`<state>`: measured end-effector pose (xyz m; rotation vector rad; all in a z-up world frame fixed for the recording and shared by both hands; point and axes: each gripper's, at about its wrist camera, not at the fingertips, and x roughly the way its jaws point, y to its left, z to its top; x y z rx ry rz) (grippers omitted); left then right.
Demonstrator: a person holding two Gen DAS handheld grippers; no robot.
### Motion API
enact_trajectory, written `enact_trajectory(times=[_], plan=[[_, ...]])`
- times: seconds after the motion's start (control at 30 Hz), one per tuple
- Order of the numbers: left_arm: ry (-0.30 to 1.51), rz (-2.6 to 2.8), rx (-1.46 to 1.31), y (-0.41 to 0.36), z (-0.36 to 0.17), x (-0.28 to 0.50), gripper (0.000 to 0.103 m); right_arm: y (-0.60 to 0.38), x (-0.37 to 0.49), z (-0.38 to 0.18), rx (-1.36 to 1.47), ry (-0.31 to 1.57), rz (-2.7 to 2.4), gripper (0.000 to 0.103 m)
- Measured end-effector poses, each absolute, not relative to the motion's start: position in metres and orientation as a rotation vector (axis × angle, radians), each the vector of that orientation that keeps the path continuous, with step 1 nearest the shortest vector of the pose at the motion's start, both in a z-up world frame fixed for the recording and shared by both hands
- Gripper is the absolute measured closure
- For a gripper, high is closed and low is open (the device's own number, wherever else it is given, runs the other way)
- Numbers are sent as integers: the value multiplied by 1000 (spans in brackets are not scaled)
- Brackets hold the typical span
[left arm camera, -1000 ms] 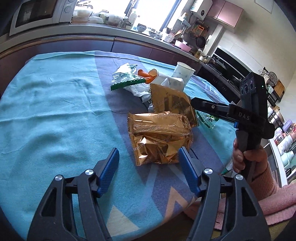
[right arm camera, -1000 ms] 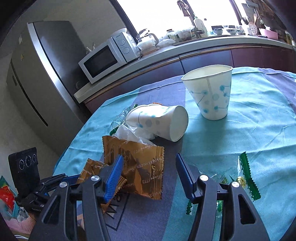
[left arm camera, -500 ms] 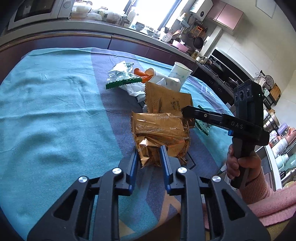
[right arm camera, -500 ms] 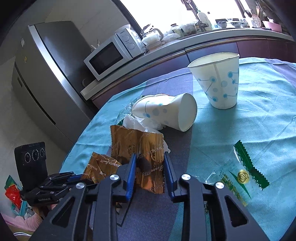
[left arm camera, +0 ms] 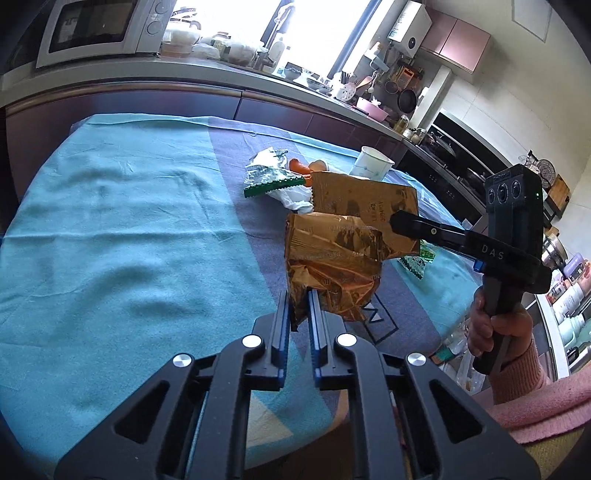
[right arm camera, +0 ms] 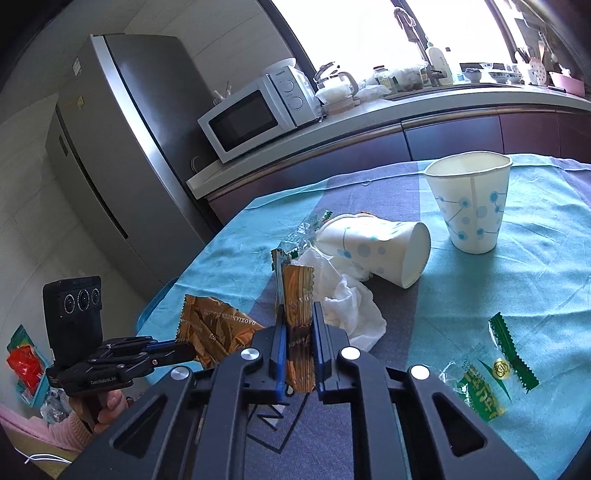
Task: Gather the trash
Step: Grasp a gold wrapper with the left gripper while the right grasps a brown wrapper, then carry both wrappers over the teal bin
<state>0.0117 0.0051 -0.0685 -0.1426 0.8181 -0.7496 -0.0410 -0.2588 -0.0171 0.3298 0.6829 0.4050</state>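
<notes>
You can read "DAS" on your right gripper [left arm camera: 394, 222], "GenRobot.AI" on your left gripper [right arm camera: 184, 352], and "DAOXIANGCUN" on the crumpled gold wrapper [right arm camera: 212, 332] it pinches.

Home kitchen, table w/ cloth in front of the counter.

Microwave [left arm camera: 99, 29] upper left of left-wrist frame, on long counter [left arm camera: 229, 79] w/ dark cabinet fronts; pans & utensils [left arm camera: 402, 96] hang upper right by pink wall cabinets [left arm camera: 458, 48]. Right-wrist view: steel fridge [right arm camera: 122, 155] at left, kettle [right arm camera: 336, 86] top centre, sink tap [right arm camera: 412, 26] under bright window. Teal tablecloth [left arm camera: 110, 240] fills lower left.
</notes>
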Motion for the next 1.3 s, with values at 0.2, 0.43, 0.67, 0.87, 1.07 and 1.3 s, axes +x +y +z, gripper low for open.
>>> enact_trajectory(times=[0.2,0.43,0.67,0.87,1.07,1.3], plan=[[789,-703,-147,22,-61,6,93,-251,-41,-9,324,659,427,92],[753,-639,-161,46,-51,2,93,-239,-31,-3,333,646,470,92],[717,-574,-159,64,-41,-4,93,-216,-16,1,336,640,536,92],[697,-519,-169,83,-35,-9,93,-196,-3,1,338,647,586,92],[683,-471,-184,103,-31,-11,93,-178,11,2,341,655,637,92],[672,-418,-190,123,-25,-16,93,-157,26,1,341,670,688,92]])
